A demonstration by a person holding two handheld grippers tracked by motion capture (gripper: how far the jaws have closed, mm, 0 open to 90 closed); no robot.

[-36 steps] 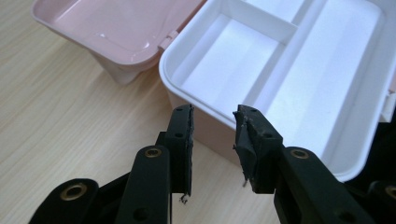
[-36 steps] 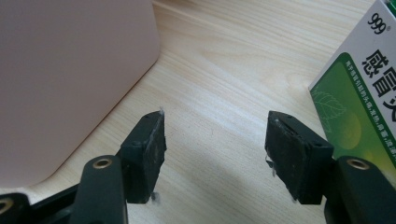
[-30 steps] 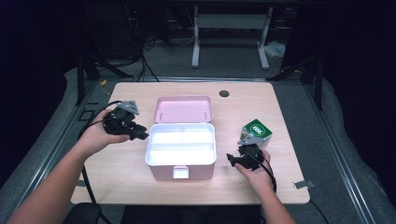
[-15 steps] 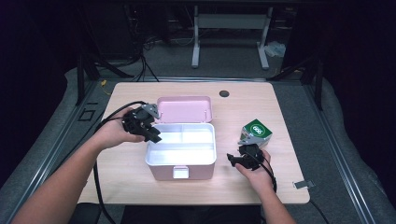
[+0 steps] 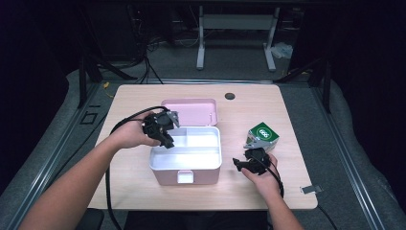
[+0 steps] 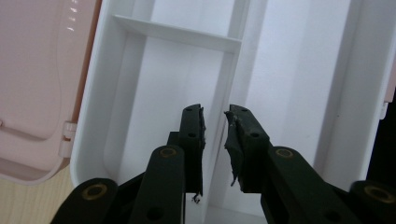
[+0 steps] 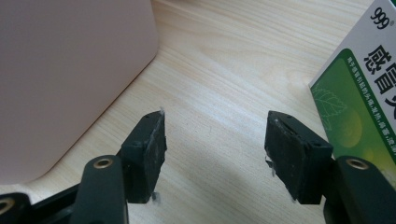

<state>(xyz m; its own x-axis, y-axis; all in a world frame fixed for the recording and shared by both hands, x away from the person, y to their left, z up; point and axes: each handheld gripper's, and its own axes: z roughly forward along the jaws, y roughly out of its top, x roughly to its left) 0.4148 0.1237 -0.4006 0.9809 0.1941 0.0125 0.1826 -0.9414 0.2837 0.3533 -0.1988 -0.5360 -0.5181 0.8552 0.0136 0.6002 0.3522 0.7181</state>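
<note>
Pale wood table (image 5: 143, 187) under our hands, dark room and cables behind.

We count one pink box (image 5: 186, 154), lid back, white compartments bare, mid-table, and one green-white carton (image 5: 262, 135). Our left gripper (image 5: 160, 130), jaws just narrowing on nothing, hovers over it; our right gripper (image 5: 249, 162) gapes beside the carton.

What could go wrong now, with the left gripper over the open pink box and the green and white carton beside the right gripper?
1. The left gripper, its jaws just closing on nothing, hangs over a thin white divider of the pink box; going lower, it may knock the divider or shift the box.
2. The green and white carton stands tilted close to the open right gripper; a careless approach might tip it.
</note>
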